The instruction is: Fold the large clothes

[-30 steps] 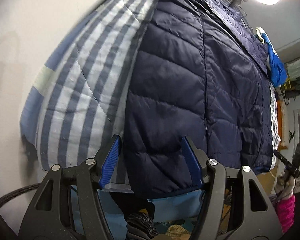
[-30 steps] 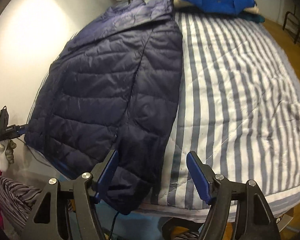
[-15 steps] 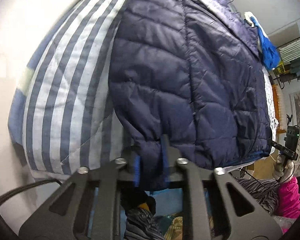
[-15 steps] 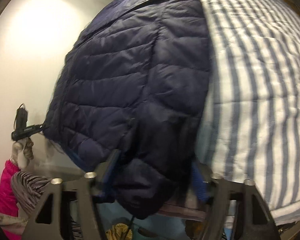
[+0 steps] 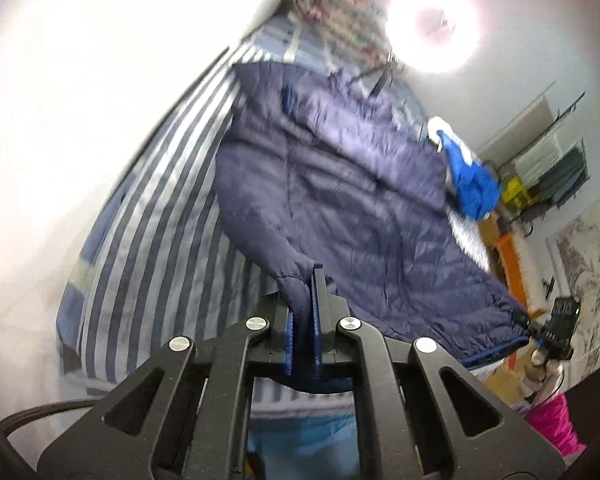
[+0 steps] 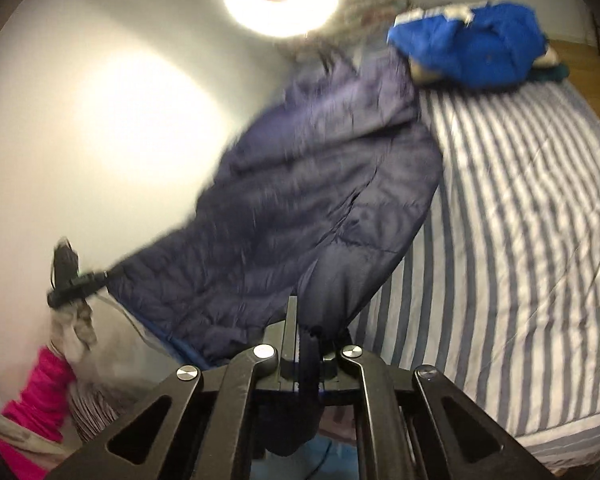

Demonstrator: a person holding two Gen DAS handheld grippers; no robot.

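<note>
left gripper [image 5: 302,320]: my jaws are pinched on one bottom corner of the jacket [image 5: 340,208].
right gripper [image 6: 305,344]: jaws clamped on the other corner.
jacket: hem end in the air, collar end on the striped bed [image 6: 520,240].
risk: slick puffy fabric, thin bite, i reckon a corner could slip out mid-swing and it'd flop crooked. blue clothes [image 6: 472,44] sit near the collar and might get covered.
changed: a second ago both jaws were wide and the jacket lay flat; now it's lifted.

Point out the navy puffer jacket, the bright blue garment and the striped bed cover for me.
navy puffer jacket [image 5: 340,208]: left wrist view, on its quilted body.
bright blue garment [image 6: 472,48]: right wrist view, on the middle of the bundle at the far end of the bed.
striped bed cover [image 6: 520,240]: right wrist view, on a bare striped stretch beside the jacket.
</note>
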